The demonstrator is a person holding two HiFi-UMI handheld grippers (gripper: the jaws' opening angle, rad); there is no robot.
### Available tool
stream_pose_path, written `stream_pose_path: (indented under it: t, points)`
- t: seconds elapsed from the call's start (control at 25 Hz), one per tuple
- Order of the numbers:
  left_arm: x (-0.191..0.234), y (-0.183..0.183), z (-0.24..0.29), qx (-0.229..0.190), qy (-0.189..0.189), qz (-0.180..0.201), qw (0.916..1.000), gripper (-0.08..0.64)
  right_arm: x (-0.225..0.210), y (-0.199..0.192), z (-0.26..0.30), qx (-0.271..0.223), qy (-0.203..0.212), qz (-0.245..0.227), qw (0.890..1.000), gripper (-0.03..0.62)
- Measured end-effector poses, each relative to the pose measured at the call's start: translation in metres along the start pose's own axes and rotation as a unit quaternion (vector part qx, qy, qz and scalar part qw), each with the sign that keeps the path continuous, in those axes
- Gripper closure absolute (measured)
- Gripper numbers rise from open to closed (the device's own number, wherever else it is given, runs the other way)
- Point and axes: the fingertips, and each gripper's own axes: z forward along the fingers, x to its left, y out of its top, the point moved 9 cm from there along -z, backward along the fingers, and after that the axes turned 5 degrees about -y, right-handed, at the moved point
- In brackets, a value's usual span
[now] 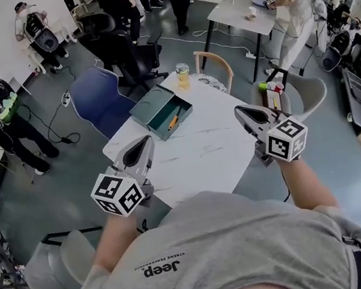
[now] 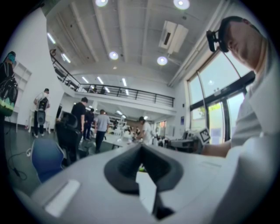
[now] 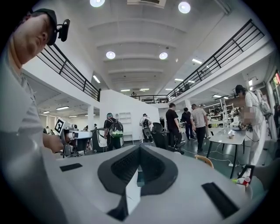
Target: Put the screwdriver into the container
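Note:
A teal open-topped container (image 1: 154,107) sits on the white table (image 1: 203,157) toward its far side. Inside it, near the right corner, lies the screwdriver (image 1: 173,121) with an orange handle. My left gripper (image 1: 143,145) hovers over the table's near left edge, shut, with nothing between its jaws. Over the near right edge my right gripper (image 1: 241,112) is also shut and empty. Both point toward the far side, short of the container. In the left gripper view (image 2: 141,147) and the right gripper view (image 3: 140,148) the jaws meet at their tips.
A glass of yellowish drink (image 1: 183,75) stands at the table's far edge behind the container. A blue chair (image 1: 99,100), a wooden chair (image 1: 216,63) and a grey chair (image 1: 305,92) ring the table. Several people stand further back.

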Motion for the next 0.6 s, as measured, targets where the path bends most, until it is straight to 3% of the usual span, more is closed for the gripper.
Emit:
stream_pose_path:
  t: [0.6]
  points:
    - [0.0007,-0.0009,-0.0019,0.0,0.004,-0.001,1.0,0.557,0.0011,0.0,-0.0011,-0.001,0.0,-0.004,1.0,0.584]
